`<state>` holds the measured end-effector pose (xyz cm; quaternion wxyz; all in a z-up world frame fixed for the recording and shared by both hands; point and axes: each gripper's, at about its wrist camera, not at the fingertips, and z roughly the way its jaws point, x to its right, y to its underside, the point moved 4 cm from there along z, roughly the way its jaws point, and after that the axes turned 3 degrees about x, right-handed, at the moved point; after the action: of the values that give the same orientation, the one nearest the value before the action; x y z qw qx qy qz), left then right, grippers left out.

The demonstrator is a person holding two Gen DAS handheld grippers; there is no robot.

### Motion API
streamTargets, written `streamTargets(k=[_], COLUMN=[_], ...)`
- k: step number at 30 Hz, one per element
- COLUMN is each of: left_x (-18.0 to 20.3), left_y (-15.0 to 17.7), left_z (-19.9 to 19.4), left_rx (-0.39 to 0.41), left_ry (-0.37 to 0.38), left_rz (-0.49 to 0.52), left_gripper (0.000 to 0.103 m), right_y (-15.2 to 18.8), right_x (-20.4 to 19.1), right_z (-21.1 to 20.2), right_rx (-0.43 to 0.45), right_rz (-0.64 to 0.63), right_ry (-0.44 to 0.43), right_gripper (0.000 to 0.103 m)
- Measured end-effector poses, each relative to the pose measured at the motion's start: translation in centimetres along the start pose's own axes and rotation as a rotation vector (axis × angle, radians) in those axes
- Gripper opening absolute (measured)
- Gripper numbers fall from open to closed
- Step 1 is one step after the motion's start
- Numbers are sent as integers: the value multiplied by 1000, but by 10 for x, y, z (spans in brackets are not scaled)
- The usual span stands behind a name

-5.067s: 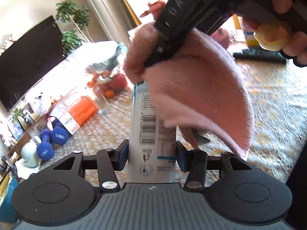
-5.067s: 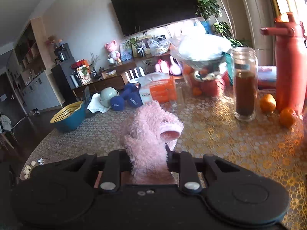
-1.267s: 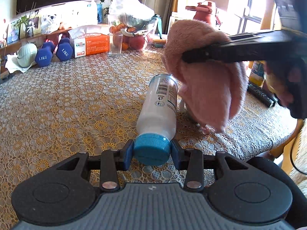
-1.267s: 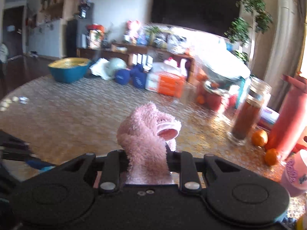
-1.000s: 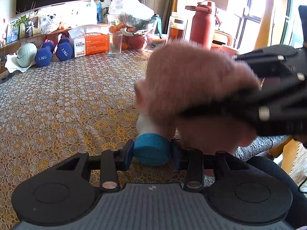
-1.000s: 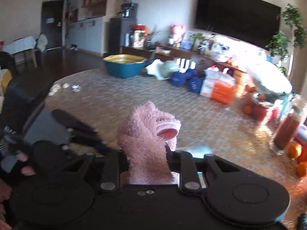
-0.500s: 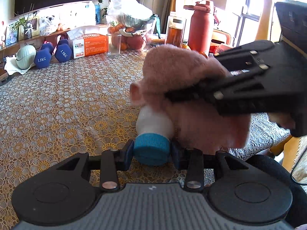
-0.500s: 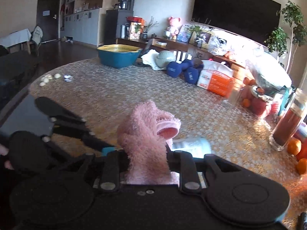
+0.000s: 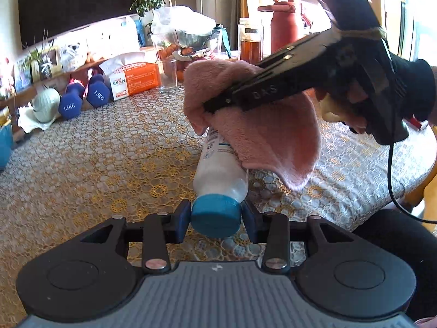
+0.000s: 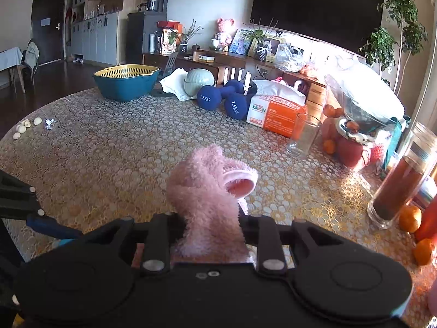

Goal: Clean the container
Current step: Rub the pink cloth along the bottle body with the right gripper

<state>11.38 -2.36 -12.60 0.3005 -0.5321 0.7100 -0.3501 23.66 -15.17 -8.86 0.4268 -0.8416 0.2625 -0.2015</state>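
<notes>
A white plastic bottle (image 9: 218, 172) with a blue cap (image 9: 215, 214) points away from me over the patterned table. My left gripper (image 9: 215, 217) is shut on the cap. A fluffy pink cloth (image 9: 262, 120) drapes over the bottle's far half and hides its label end. My right gripper (image 9: 210, 106) comes in from the upper right, shut on that cloth. In the right wrist view the pink cloth (image 10: 210, 196) bunches up between the shut fingers, and the bottle is hidden beneath it.
On the far side of the table stand blue dumbbells (image 9: 82, 98), an orange tissue pack (image 9: 136, 79), an empty glass (image 10: 301, 135), a covered fruit bowl (image 9: 188, 38), a jar of brown liquid (image 10: 401, 183) and a red flask (image 9: 286, 24). A teal basket (image 10: 125, 82) sits far left.
The right gripper has drawn the pink cloth along the bottle toward its far end, uncovering the body near the cap. The left gripper has kept the cap held still.
</notes>
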Motion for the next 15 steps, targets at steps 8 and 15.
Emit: streamTargets(k=[8, 15], left_x=[8, -4], left_y=[3, 2], left_z=[2, 2], left_rx=[20, 14], left_ry=[-88, -51], left_rz=[104, 13], left_gripper=[40, 40], right_y=[-10, -20], right_x=[-6, -16], right_z=[17, -9], right_rx=[5, 51], right_rz=[24, 6], right_ry=[3, -13], right_gripper=[25, 24])
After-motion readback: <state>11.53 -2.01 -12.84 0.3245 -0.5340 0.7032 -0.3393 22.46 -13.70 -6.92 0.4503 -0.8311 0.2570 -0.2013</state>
